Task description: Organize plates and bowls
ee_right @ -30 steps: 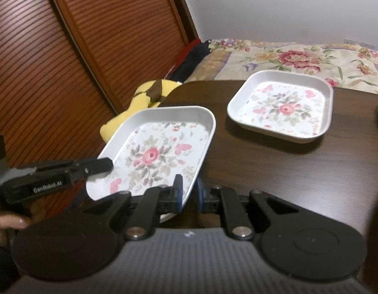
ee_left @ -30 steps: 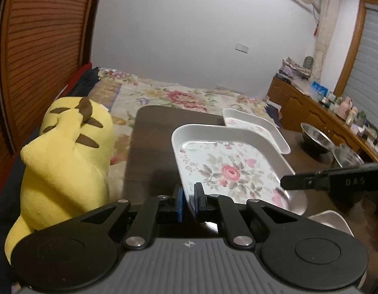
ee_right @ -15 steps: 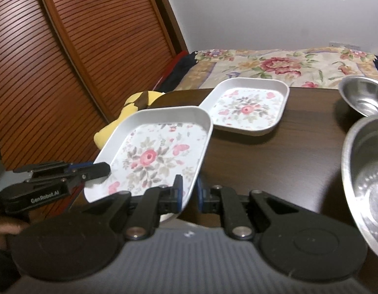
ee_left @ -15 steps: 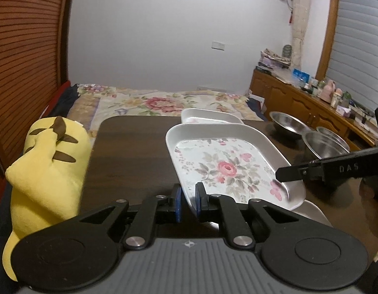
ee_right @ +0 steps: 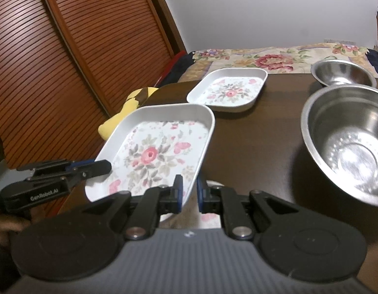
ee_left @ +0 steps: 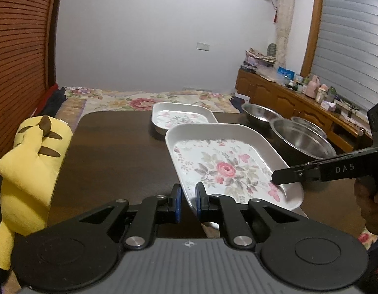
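Since the earlier frames, the carried white square floral-print plate (ee_left: 228,169) is travelling across the dark wooden table (ee_left: 115,152) toward its far edge: the second white floral plate (ee_left: 181,117) resting there is now appearing closer, and the steel bowls are coming into view.

At the left, a yellow plush toy (ee_left: 27,171) is lying against the table's left edge, clear of the work. The left gripper (ee_left: 187,202) is clamping the near rim of the carried plate, its blue pads (ee_left: 177,203) pressing on either side of the rim. The plate is hanging above the table, tilted slightly, just short of the resting plate. The right gripper (ee_right: 187,193) is likewise clamped on the plate's opposite near corner. Further right, a large stainless steel bowl (ee_right: 348,147) and a smaller steel bowl (ee_right: 340,73) are standing near the table's right edge.

Judged step: stacking the carried plate onto the resting one.

Risks: both grips are biting only a thin rim, so uneven motion between the two hands could twist the plate free. Lowering it misaligned could leave it perched on the lower plate's rim. A wide swing to the right could strike the large bowl.
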### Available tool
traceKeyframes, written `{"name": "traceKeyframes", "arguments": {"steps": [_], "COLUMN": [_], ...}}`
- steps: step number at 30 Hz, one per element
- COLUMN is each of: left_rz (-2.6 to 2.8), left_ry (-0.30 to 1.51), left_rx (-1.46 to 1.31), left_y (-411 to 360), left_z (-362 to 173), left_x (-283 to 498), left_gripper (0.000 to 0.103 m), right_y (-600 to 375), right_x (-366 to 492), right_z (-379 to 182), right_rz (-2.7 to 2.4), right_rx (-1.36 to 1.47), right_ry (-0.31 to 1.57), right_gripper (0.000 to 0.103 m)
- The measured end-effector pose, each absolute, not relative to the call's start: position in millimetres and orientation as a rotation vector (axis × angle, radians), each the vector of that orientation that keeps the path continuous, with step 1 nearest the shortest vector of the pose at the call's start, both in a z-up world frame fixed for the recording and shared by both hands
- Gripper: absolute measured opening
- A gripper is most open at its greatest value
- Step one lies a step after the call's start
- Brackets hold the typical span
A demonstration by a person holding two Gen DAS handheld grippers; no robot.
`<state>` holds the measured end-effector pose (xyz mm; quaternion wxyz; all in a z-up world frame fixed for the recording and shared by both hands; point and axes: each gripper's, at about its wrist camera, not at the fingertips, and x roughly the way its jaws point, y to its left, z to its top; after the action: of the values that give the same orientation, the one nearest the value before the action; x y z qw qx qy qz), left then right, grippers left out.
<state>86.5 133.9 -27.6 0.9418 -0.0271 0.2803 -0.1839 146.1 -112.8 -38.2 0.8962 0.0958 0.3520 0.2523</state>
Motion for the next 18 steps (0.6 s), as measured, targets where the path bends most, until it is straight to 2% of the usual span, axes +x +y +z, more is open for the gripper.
{"name": "traceKeyframes", "arguments": {"steps": [18], "left_rz": [-0.411], "left_ry": [0.598], "left_rx": [-0.056], "left_y": [107.2], "left_z": [-37.0], "left_x": [41.0], "left_gripper": [0.013], "right_y": [-144.5], "right_x": [100.9], "right_z": [-53.1], "right_rz": [0.519], "right_rx": [0.224], "right_ry": [0.724], "right_gripper": [0.014]}}
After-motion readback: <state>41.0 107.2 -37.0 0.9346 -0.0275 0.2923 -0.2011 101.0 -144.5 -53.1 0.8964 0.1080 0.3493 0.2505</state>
